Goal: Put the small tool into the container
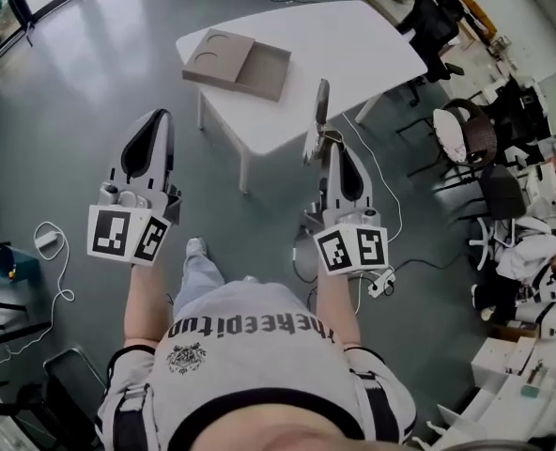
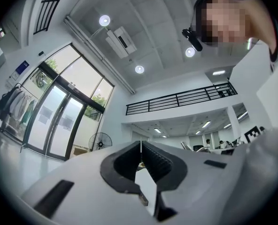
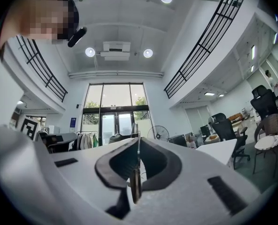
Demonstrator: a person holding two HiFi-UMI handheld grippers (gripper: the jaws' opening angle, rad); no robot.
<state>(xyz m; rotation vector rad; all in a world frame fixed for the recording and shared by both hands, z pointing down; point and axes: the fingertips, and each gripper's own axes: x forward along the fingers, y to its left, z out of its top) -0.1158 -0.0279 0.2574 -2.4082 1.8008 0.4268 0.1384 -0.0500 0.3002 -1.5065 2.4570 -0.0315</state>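
Note:
A flat brown cardboard container (image 1: 259,71) lies open on the white table (image 1: 353,50), its lid with a round recess (image 1: 212,56) at its left. My right gripper (image 1: 329,139) is held in the air short of the table's near edge, shut on a thin, flat, dark small tool (image 1: 320,106) that sticks out past its tips toward the table. In the right gripper view that small tool (image 3: 135,186) shows edge-on between the jaws of the right gripper (image 3: 139,138). My left gripper (image 1: 161,116) hangs over the floor to the left, shut with nothing in it; the left gripper (image 2: 141,143) points up at the ceiling.
Grey floor surrounds the table. Office chairs (image 1: 466,134) and crowded desks (image 1: 532,346) line the right side. A power strip with white cable (image 1: 51,242) lies at the left, another cable (image 1: 391,280) at the right. The person's shoe (image 1: 195,248) stands below the grippers.

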